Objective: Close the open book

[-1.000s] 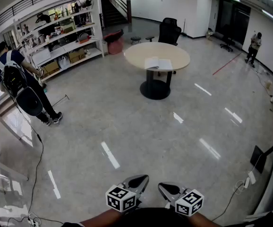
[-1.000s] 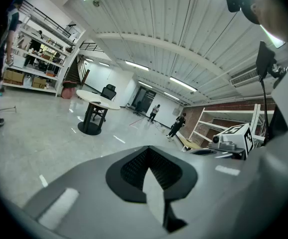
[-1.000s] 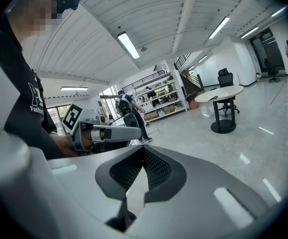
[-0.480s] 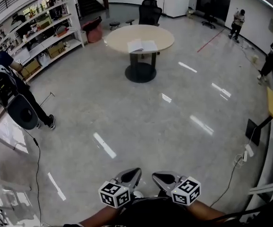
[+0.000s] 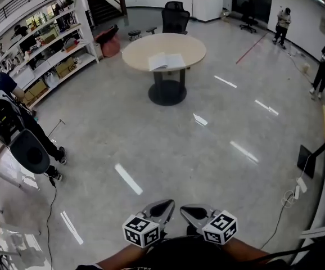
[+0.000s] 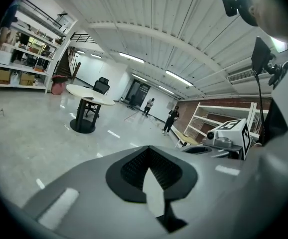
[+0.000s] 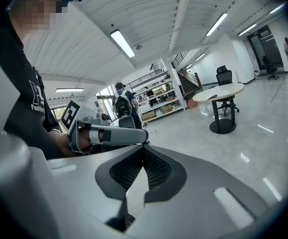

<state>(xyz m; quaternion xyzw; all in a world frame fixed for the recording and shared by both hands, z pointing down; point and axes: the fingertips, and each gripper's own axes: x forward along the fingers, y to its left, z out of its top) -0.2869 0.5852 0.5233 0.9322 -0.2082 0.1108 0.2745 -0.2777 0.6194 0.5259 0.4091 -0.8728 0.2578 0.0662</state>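
Far ahead, one open book point(image 5: 166, 62) lies on one round table point(image 5: 193, 46).

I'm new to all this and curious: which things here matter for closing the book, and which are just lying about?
Part of the job: open book, round table under it, left claw, right claw, both shut and empty.

Just lying about: office chair, shelving unit, person with backpack, stool.
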